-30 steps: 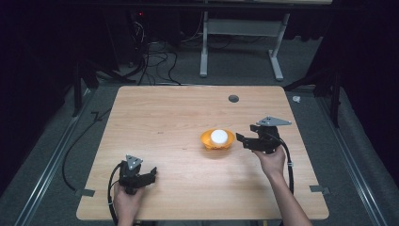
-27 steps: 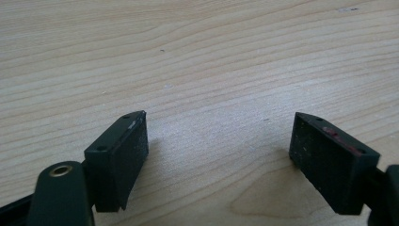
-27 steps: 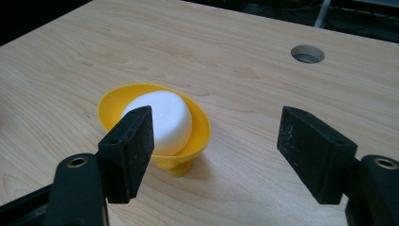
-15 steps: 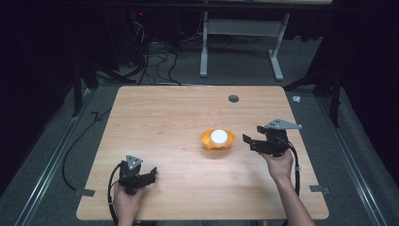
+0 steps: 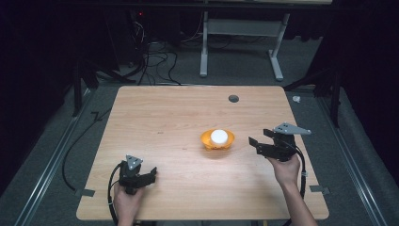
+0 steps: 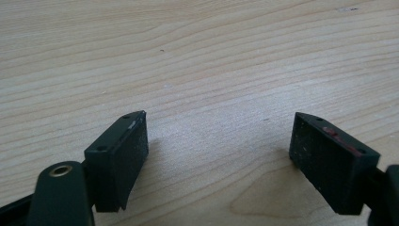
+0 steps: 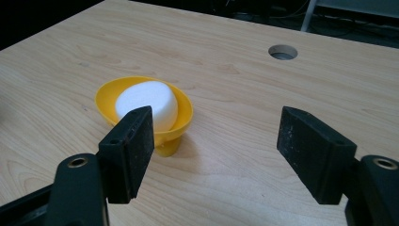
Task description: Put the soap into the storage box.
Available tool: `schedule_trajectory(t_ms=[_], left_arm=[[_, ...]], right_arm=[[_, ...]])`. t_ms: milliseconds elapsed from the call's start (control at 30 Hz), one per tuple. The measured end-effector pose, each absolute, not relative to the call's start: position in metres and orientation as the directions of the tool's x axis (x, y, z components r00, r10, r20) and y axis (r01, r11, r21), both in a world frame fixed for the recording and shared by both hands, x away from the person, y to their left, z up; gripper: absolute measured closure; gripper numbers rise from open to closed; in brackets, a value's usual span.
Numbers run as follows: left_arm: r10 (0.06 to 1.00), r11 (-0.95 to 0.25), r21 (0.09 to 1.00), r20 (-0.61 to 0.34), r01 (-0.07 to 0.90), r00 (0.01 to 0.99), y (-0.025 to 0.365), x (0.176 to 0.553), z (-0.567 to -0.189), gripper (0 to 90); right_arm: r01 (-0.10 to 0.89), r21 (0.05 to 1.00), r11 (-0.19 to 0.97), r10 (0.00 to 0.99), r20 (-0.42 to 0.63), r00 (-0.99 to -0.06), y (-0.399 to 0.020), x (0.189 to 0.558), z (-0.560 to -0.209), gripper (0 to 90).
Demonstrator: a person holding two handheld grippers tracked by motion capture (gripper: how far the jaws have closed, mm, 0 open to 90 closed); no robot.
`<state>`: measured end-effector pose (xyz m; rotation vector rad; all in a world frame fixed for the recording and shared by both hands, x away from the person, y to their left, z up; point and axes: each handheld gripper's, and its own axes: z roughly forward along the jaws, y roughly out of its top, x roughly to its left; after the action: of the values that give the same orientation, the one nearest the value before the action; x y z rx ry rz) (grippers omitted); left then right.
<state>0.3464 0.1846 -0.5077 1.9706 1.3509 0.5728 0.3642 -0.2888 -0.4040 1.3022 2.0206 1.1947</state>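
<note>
At the left of the high view, the left gripper (image 5: pixel 149 176) rests low on the wooden table (image 5: pixel 164 122), near the front edge, and the person's left hand (image 5: pixel 126 200) holds it from behind. In the left gripper view its two black jaws stand wide apart, with only bare wood grain between them, and they hold nothing. A black cable (image 5: pixel 111 188) curls from this gripper toward the table edge. Going to the right, a yellow bowl (image 5: pixel 217 140) stands upright near the middle of the table, a little to the right side, and a white round object (image 5: pixel 219 136) sits inside it. Beyond the bowl, toward the far edge, there is a small round hole (image 5: pixel 233 99) in the table top. Further right, the right gripper (image 5: pixel 254 145) is held above the table by the right hand (image 5: pixel 284 170), with its jaws pointing toward the bowl but apart from it. In the right gripper view the jaws are also spread wide and empty; the bowl (image 7: pixel 143 113) with the white object (image 7: pixel 148 103) appears just behind the left jaw, not between the two jaws. A grey three-cornered plate (image 5: pixel 291 128) sits on top of this gripper.
</note>
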Motion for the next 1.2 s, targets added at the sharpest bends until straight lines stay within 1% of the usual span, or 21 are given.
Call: schedule_trajectory(t_ms=[933, 1200], left_arm=[[0.930, -0.239, 0.734, -0.015, 0.635, 0.368, 0.185, 0.346, -0.508, 20.6], [0.930, -0.239, 0.734, -0.016, 0.636, 0.368, 0.184, 0.346, -0.508, 20.5]], right_arm=[[0.497, 0.855, 0.144, 0.896, 0.100, -0.433, -0.309, 0.335, -0.411, 28.5], [0.499, 0.855, 0.142, 0.899, 0.100, -0.427, -0.312, 0.327, -0.420, 28.4]])
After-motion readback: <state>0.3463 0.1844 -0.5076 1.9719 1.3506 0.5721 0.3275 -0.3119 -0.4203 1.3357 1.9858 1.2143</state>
